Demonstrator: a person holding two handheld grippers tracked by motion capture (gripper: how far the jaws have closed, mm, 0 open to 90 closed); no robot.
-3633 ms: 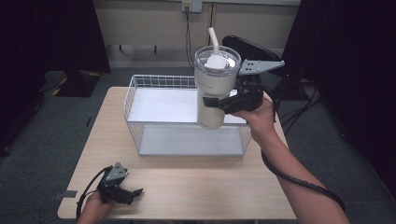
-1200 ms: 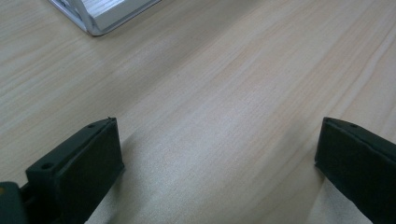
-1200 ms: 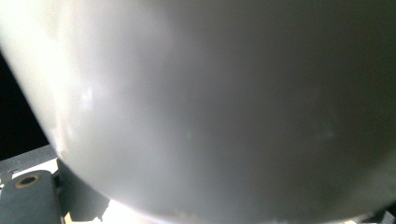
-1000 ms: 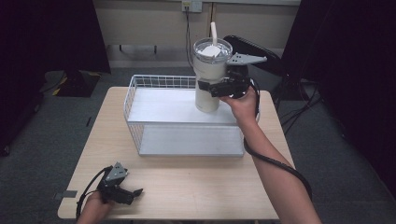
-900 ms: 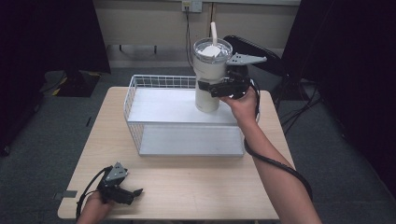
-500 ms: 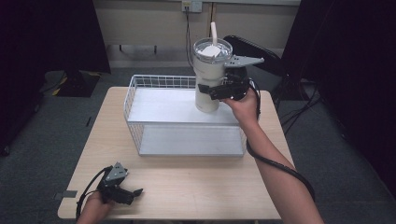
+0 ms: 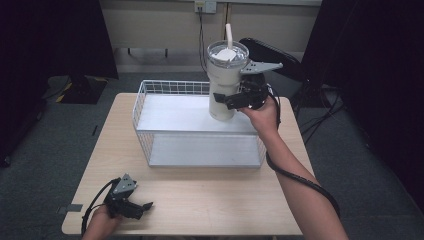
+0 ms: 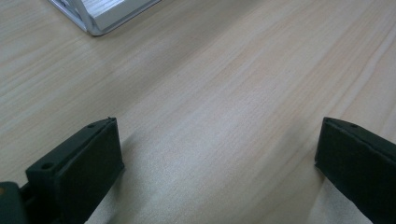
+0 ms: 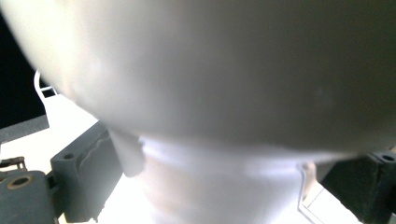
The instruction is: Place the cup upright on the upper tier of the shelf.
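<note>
A tall white tumbler (image 7: 224, 85) with a clear lid and a white straw stands upright at the back right of the white wire basket (image 7: 150, 150). My right gripper (image 7: 231, 98) is shut on the tumbler's narrow lower body; in the right gripper view the tumbler (image 9: 224, 93) looms close between the two black jaws. My left gripper (image 7: 141, 208) rests open on the table near the front left corner, with bare wood between its jaws in the left gripper view (image 8: 219, 163).
The wooden table (image 7: 210, 200) has free room in front of the basket. A corner of the basket (image 8: 93, 14) shows at the top of the left gripper view. A black chair (image 7: 272, 55) stands behind the table. Dark curtains hang on both sides.
The right gripper has carried the tumbler from above the basket's front right down and back into its rear right part. Over the last second it hardly moved. The left gripper stayed still.
</note>
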